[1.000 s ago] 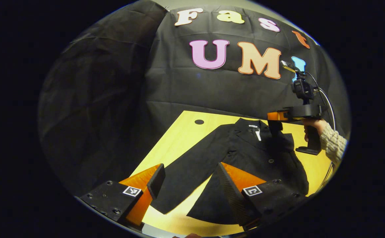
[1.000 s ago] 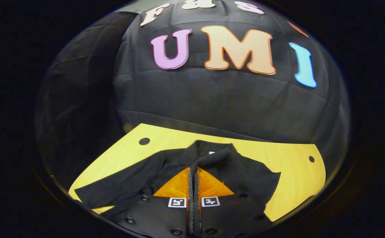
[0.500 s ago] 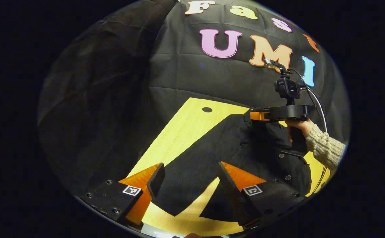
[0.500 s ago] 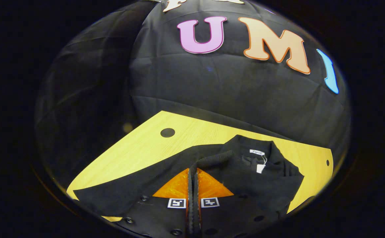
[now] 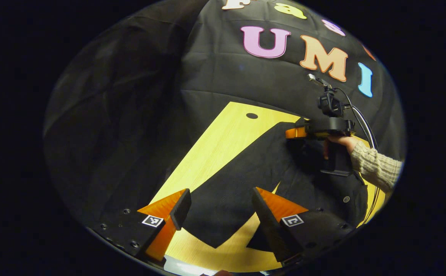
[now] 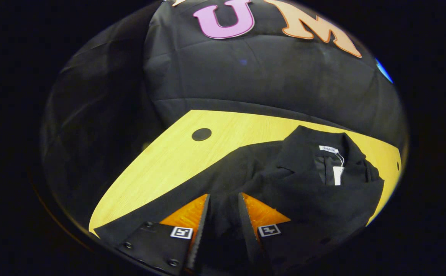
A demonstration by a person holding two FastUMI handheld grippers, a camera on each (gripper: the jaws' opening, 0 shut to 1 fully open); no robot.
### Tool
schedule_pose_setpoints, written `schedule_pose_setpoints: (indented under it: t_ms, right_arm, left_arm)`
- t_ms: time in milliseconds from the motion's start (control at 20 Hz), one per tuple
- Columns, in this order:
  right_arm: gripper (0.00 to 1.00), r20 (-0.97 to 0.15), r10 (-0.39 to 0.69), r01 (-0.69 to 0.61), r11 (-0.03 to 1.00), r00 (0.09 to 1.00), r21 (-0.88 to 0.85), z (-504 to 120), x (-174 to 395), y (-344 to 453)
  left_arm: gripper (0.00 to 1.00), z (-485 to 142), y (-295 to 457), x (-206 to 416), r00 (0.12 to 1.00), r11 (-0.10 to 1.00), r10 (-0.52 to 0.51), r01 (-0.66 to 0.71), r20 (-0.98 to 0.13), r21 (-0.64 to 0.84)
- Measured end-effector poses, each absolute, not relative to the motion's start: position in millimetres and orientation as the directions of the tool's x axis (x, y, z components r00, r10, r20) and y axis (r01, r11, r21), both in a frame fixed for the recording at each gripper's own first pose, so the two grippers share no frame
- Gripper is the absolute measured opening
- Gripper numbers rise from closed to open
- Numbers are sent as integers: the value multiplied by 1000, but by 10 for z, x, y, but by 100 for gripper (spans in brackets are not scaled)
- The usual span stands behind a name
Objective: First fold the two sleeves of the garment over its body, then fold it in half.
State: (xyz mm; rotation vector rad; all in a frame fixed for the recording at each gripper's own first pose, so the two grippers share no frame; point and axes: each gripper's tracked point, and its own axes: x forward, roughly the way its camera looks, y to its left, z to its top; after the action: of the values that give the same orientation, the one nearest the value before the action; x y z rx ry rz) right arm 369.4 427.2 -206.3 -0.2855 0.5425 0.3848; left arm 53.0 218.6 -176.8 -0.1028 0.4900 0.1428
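Garment (image 6: 292, 191) looks soft, limp, light; judged best pinched at left sleeve cuff (image 5: 211, 234), between left gripper's (image 5: 221, 214) spread jaws; right gripper's (image 6: 223, 214) jaws part-open, holding nothing.

One black garment (image 6: 284, 184), one table (image 6: 169, 161), two claws (image 5: 219, 211) (image 6: 223, 214).

Dim booth, brightly lit table (image 6: 177, 153), strong fisheye bending at edges, slight blur.

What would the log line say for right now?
jacket flat on table | one sleeve spread out | left gripper open above sleeve | right gripper open over jacket | fold not done
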Motion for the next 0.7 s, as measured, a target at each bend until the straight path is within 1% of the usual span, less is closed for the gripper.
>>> schedule_pose_setpoints:
  t_ms: [50,300,550,600,650,700]
  right_arm:
    - [45,-554,271,-418,895,787,-156,-2070,3698,4260]
    - [100,-547,278,-424,892,789,-158,-1908,3574,4222]
    - [98,-501,295,-437,878,814,-193,-1544,3360,4136]
    - [94,-480,302,-441,873,824,-209,-1431,3306,4116]
    - [98,-457,310,-444,868,834,-222,-1313,3224,4087]
    - [98,-433,320,-447,864,843,-232,-1204,3150,4061]
  left_arm:
    - [96,-1808,2204,515,868,983,114,-169,-484,-72]
    - [96,-1997,2269,419,846,977,132,-200,-517,-77]
    - [96,-2223,2347,349,813,973,143,-220,-565,-71]
    - [96,-2281,2372,338,805,972,149,-225,-574,-63]
    - [96,-2338,2389,328,798,973,150,-225,-583,-57]
    - [96,-2385,2408,323,791,972,153,-229,-592,-54]
